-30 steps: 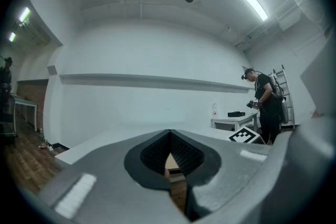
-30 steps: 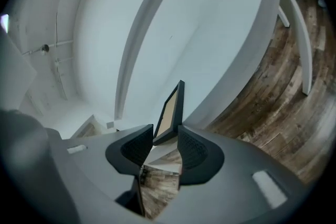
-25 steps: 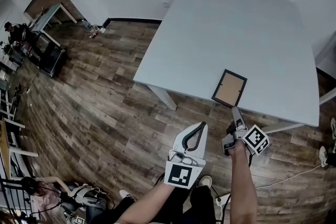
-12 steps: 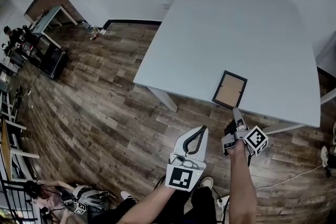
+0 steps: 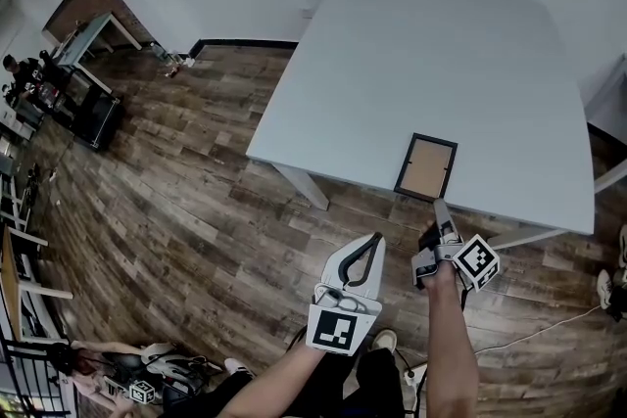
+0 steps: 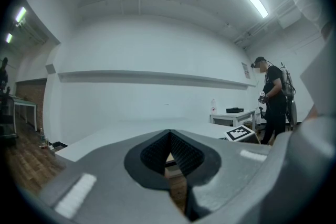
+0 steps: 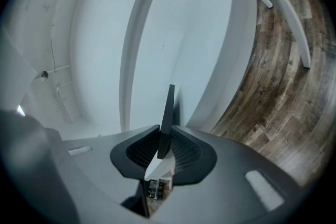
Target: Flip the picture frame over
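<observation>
The frame (image 5: 426,166) lies flat at the table's (image 5: 421,44) lower edge, long axis running up-down. The right gripper (image 5: 438,205), rolled sideways, pinches its near edge. The left gripper (image 5: 376,238) hangs closed and empty at lower centre.

Cannot see the face of the picture frame (image 7: 169,105) in the right gripper view — only its dark edge, with the near end sunk between the pads of the right gripper (image 7: 165,129). Through the slit of the left gripper (image 6: 169,134), just a tan sliver; cannot tell of what. In the head view, right forearm (image 5: 453,348) cut off by the bottom edge, a shoe (image 5: 613,297) half lost at the right edge — and people (image 5: 22,73) at the far left too small to make out.
</observation>
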`<state>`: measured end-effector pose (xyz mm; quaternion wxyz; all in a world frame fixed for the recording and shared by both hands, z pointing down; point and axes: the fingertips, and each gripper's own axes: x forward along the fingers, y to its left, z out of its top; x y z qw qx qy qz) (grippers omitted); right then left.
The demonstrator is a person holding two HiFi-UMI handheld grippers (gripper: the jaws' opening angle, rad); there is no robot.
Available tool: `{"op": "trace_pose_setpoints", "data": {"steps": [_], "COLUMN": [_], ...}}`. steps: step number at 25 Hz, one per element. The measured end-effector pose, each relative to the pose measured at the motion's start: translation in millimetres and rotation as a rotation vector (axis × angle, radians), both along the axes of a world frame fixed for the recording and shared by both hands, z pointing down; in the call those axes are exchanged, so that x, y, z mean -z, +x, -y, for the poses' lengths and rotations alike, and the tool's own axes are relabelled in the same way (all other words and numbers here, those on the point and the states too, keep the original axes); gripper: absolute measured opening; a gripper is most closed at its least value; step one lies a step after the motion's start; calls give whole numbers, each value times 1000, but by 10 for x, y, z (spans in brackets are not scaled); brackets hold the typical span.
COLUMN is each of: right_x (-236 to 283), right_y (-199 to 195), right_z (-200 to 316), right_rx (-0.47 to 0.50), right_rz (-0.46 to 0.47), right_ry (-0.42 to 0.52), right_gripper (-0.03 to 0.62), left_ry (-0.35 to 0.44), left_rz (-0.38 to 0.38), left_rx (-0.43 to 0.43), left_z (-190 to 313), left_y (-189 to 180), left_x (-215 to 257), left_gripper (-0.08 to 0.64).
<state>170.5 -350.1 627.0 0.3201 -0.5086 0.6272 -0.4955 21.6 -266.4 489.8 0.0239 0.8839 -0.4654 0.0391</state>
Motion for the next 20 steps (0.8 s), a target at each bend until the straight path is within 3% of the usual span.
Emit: {"op": "trace_pose_setpoints", "data": {"steps": [11,20], "right_x": [152,369], "right_y": [144,296], "right_z": [-26,-13], "right_rx": [-15,-15], "right_rz": [-91,-276], "right_ry": [-6,-27], "right_gripper": [90,89], "left_ry": [1,5], "left_rz": [-8,-19], "left_rx": [6,11], "left_z": [48,88], "left_y": [-17,-8], "left_x": [37,82], "left_gripper": [2,2]}}
